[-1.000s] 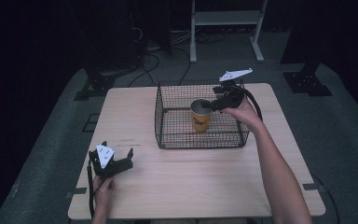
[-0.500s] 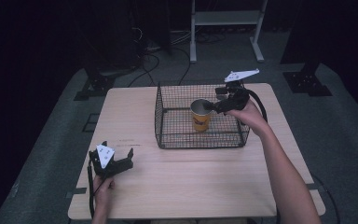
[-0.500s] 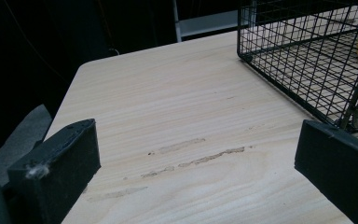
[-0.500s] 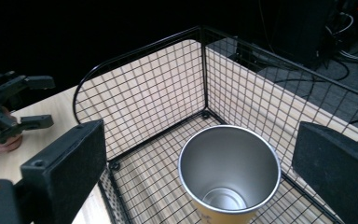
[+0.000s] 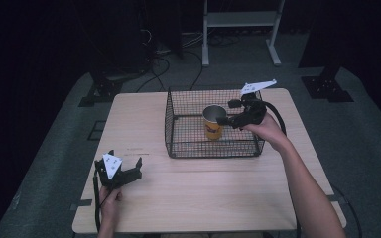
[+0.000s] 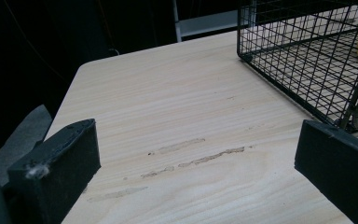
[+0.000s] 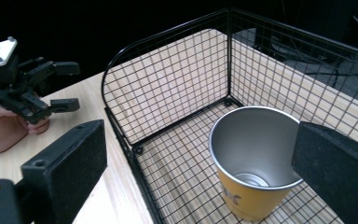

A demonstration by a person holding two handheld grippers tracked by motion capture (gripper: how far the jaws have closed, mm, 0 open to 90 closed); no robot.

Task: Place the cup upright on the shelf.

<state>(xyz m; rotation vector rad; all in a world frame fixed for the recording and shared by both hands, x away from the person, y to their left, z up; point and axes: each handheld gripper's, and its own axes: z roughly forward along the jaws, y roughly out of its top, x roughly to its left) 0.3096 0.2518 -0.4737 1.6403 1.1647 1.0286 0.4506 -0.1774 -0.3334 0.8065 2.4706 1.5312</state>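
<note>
A yellow cup with a silver inside stands upright in a black wire basket on the wooden table. My right gripper hovers open over the basket's right side, just beside the cup's rim. In the right gripper view the cup sits low between the wide-apart jaws of the right gripper, nearer the right-hand one, inside the basket. My left gripper rests open on the table at the front left, holding nothing; the left gripper faces bare wood, and the left gripper also shows far off.
The basket stands ahead and right of the left gripper, with bare table between it and the front edge. A white metal stand and cables lie on the floor beyond the table.
My right gripper has drifted slightly right and back from the cup, its grey plate tilting. The cup stays standing in the basket. The left gripper has not moved.
</note>
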